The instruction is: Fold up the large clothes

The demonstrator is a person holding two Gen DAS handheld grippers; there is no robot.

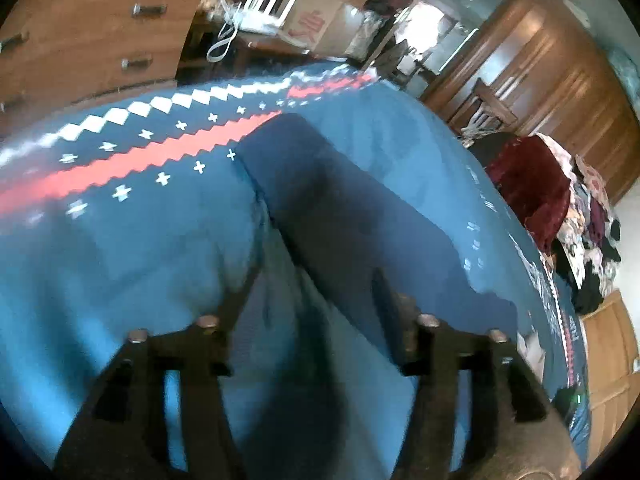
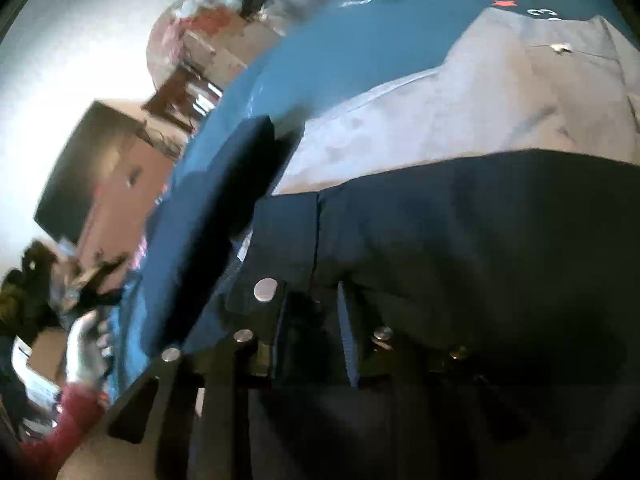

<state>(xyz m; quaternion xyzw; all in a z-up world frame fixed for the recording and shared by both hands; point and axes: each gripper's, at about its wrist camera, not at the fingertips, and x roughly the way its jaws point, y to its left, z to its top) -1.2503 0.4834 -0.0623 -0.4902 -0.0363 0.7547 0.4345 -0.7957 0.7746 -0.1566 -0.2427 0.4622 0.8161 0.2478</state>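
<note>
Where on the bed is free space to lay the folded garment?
Bare blue bedspread lies between the red zigzag stripe and the navy sleeve. The far edge is crowded by a clothes pile.

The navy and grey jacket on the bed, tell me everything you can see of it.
The jacket lies on the teal bedspread: a pale grey upper panel over a dark navy lower band, soft woven fabric by its look, with a silver snap at the hem. Its navy sleeve stretches out flat. The right gripper pinches the hem.

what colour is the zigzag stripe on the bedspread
Coral red, beside a white one; clearest in the left wrist view.
</note>
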